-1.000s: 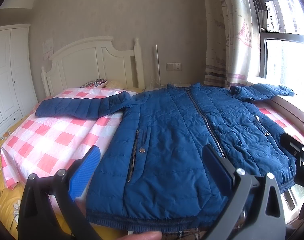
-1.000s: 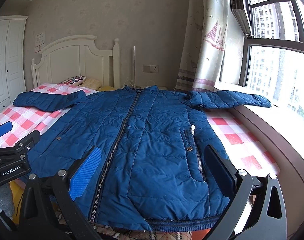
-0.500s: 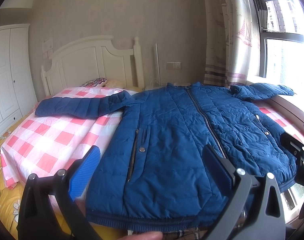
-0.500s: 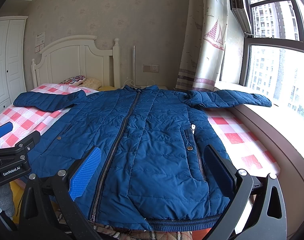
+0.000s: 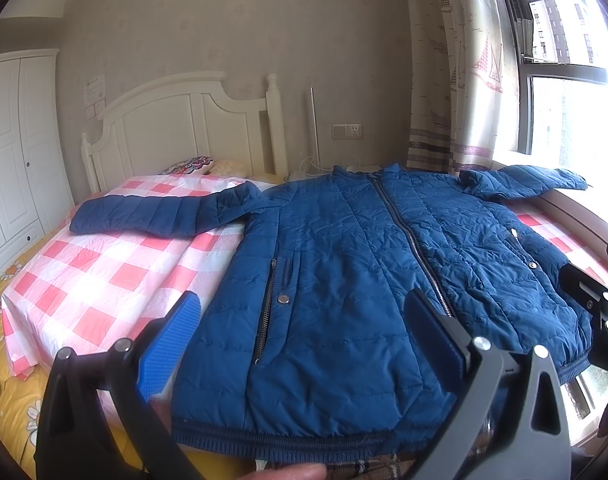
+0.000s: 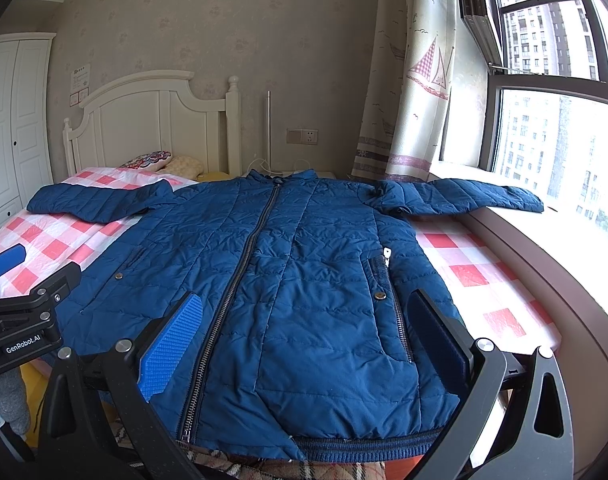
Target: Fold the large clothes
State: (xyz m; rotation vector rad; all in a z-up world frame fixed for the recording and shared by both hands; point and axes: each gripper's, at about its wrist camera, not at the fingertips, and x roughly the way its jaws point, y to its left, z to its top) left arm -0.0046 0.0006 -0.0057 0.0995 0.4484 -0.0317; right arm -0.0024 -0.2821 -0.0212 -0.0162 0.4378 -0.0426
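Nearest, the left gripper [image 5: 304,340] and right gripper [image 6: 305,336] hang wide apart and hold nothing above the hem, likely poised to start folding. The blue jacket [image 6: 288,280] lies zipped and face up on the checked sheet [image 5: 104,272], smoothed flat for folding. Farther off, both sleeves [image 5: 156,212] stretch sideways, the right one reaching the windowsill [image 6: 563,248].

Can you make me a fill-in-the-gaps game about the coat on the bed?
1. The jacket is the colour ____.
2. Its zipper is ____.
3. Both sleeves are spread ____.
4. Both the left gripper and the right gripper are ____.

Missing words: blue; closed; out; open
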